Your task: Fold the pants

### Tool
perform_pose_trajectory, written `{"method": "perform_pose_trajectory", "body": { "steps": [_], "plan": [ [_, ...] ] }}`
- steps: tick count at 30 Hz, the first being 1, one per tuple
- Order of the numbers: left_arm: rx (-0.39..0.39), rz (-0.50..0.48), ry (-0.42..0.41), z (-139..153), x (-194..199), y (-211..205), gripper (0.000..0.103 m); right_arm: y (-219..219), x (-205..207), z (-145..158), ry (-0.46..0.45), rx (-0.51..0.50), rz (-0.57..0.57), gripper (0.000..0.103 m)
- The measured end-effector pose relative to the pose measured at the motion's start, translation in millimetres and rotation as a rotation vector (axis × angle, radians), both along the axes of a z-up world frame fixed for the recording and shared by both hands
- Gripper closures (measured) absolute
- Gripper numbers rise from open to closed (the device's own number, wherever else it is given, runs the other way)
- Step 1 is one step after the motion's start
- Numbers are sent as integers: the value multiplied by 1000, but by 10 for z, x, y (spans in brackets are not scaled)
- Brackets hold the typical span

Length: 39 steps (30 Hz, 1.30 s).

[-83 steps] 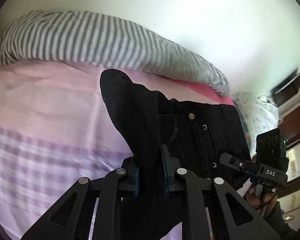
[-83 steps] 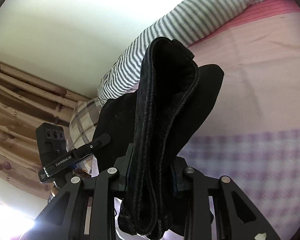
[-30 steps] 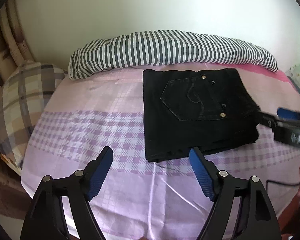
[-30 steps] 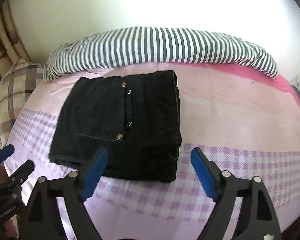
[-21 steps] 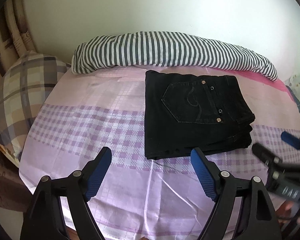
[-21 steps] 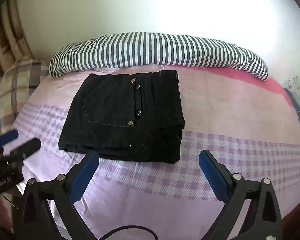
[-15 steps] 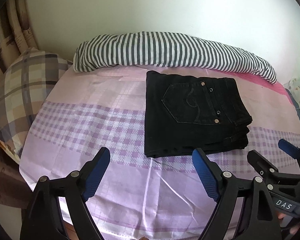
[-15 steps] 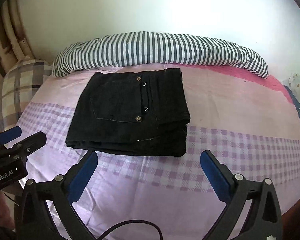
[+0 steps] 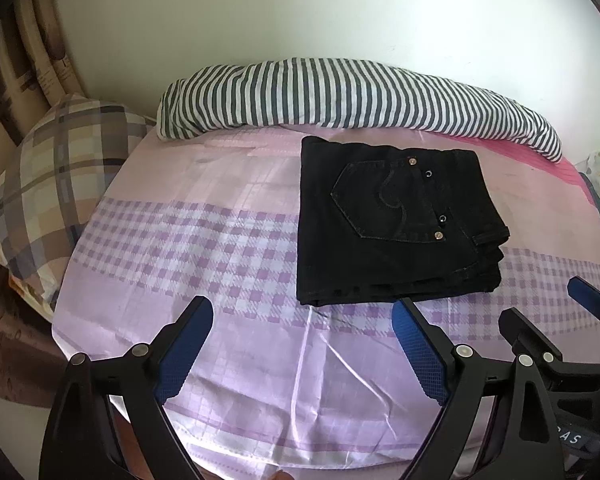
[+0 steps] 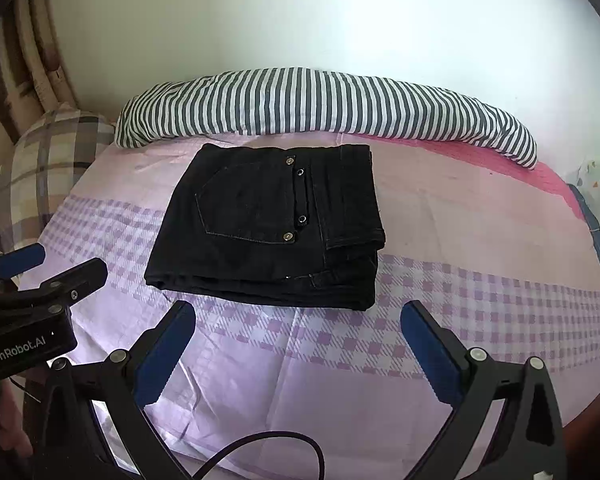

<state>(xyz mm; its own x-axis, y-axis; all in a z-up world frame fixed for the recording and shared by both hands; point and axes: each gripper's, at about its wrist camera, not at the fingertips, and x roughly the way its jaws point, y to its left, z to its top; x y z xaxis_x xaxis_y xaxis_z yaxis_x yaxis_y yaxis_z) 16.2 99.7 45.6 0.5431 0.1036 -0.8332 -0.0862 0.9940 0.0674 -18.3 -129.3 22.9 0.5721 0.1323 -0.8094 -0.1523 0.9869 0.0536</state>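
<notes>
The black pants (image 9: 392, 220) lie folded into a flat rectangle on the pink and purple checked bedsheet (image 9: 204, 240), back pocket up. They also show in the right wrist view (image 10: 268, 228). My left gripper (image 9: 302, 320) is open and empty, held back from the pants near the bed's front edge. My right gripper (image 10: 298, 322) is open and empty, also short of the pants' near edge. The right gripper also shows at the right of the left wrist view (image 9: 556, 320), and the left gripper at the left of the right wrist view (image 10: 48, 268).
A striped bolster pillow (image 9: 340, 100) lies along the wall behind the pants. A plaid pillow (image 9: 48, 196) sits at the left end of the bed. Curtains (image 9: 24, 52) hang at the far left. The sheet's front edge (image 9: 260, 452) is just below my grippers.
Both grippers were shut on the pants and holding them up; now the pants lie folded on the bed and both grippers are open and have drawn back toward the bed's front edge.
</notes>
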Motion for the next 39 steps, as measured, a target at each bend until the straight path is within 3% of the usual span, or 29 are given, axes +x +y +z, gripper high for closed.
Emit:
{"method": "perform_pose_trajectory", "body": {
  "steps": [39],
  "plan": [
    [56,-10,5,-39,32,-16,12,-16,23,-102,48,18,-16,1]
  ]
}}
